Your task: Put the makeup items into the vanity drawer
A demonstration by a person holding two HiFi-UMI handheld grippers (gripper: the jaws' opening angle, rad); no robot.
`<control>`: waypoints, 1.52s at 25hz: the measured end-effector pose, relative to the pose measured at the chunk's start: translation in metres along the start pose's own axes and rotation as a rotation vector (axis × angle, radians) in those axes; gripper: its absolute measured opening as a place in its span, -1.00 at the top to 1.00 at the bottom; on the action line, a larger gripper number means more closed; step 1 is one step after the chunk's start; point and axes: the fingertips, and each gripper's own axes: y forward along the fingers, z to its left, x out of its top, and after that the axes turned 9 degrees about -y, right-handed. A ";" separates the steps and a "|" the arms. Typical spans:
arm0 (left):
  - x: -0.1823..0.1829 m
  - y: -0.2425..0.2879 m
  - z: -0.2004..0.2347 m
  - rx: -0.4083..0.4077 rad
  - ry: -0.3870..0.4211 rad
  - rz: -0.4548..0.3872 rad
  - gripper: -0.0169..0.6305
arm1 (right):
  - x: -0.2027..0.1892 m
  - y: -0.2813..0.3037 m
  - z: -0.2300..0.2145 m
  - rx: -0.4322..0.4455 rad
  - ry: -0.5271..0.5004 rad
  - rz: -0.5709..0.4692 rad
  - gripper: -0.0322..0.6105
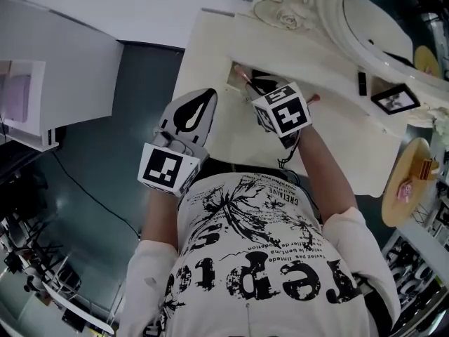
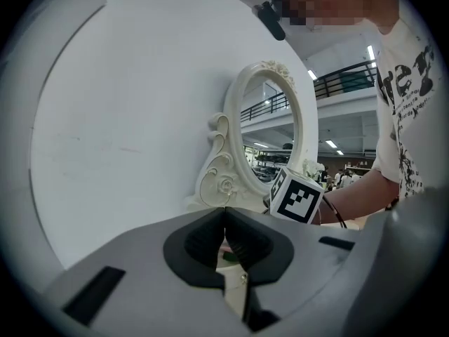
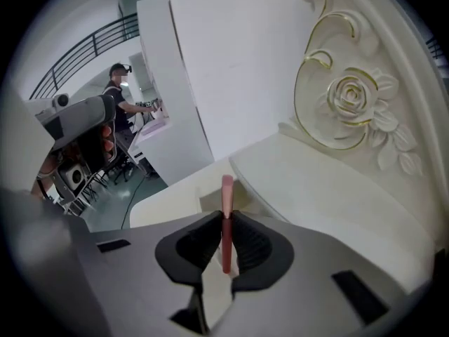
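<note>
Step in hand: carrying one item to the drawer; the right tool is clamped on a slim pink stick, likely a lip or brow pencil, standing upright between the pads
Where it is: just above the cream tabletop, at what looks like the open drawer recess
Left tool: closed, nothing gripped; it hovers beside the right one, pointed toward the oval mirror
Next move, by my guess: tip the stick flat over the recess, lower it, then part the jaws; it is thin and round, so it may roll
Materials: the stick is smooth and matte; the pads are black ribbed rubber; the vanity is glossy cream with a carved rose edged in gold
Left to do: a small dark tube stands near the mirror's base
</note>
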 end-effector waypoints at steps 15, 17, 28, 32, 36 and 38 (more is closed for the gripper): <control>-0.001 0.009 0.002 -0.028 -0.023 -0.006 0.91 | 0.000 -0.009 -0.010 -0.066 0.041 -0.036 -0.03; 0.001 0.015 -0.005 -0.059 -0.012 -0.004 0.91 | -0.004 -0.019 -0.016 -0.100 0.070 -0.048 -0.05; 0.007 0.066 -0.057 -0.283 0.037 0.041 0.91 | -0.065 -0.077 -0.062 -0.316 0.305 -0.049 -0.03; 0.003 0.086 -0.078 -0.365 0.044 0.070 0.91 | -0.104 -0.089 -0.081 -0.409 0.418 -0.018 -0.03; -0.009 0.106 -0.092 -0.429 0.054 0.110 0.91 | -0.145 -0.084 -0.096 -0.458 0.547 0.019 -0.04; -0.016 0.114 -0.096 -0.450 0.057 0.132 0.91 | -0.159 -0.078 -0.100 -0.470 0.600 0.032 -0.04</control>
